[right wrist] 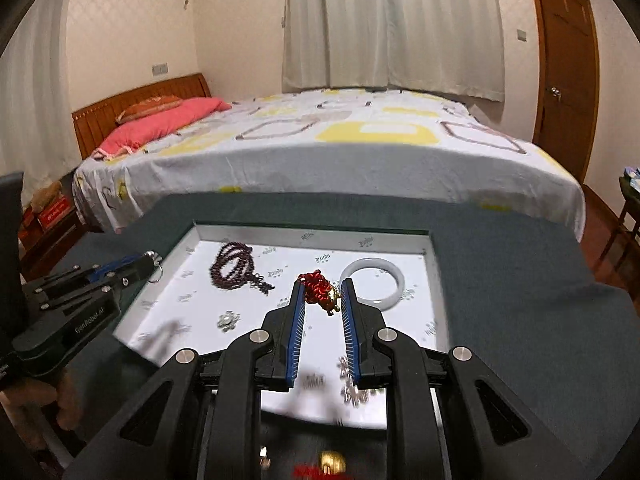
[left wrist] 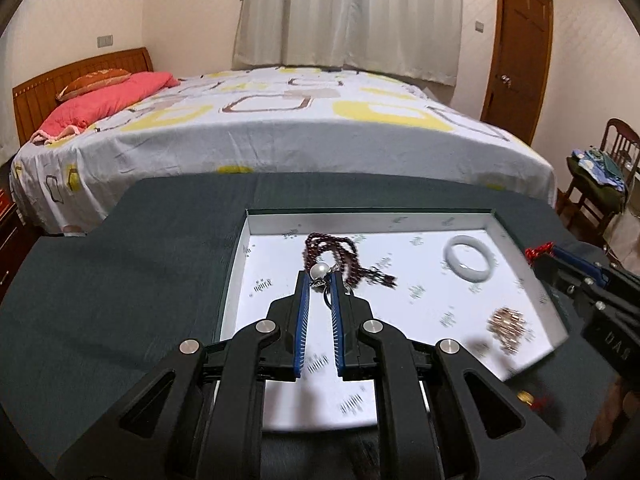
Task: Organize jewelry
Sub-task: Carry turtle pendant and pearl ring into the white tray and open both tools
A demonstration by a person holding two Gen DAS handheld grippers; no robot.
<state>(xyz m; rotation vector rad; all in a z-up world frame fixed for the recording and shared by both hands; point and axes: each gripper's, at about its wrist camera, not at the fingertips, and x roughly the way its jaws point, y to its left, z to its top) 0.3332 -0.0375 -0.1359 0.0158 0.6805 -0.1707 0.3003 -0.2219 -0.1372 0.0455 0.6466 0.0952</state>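
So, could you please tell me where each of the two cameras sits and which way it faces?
Left wrist: on the left gripper, looking down its fingers over the white tray toward the bed; its jaws pinch a pearl pendant, and the right gripper enters at right.
Right wrist: on the right gripper, facing likewise; its jaws clamp a red knotted charm, and the left gripper enters at left.
Shared: tray, dark bead strand, pale bangle, bed.

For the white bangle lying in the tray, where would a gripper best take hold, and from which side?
Grip the white bangle across its band, one finger inside the ring and one outside, coming down from above. It lies flat on the tray floor with its hole open and its near arc clear of other jewelry.
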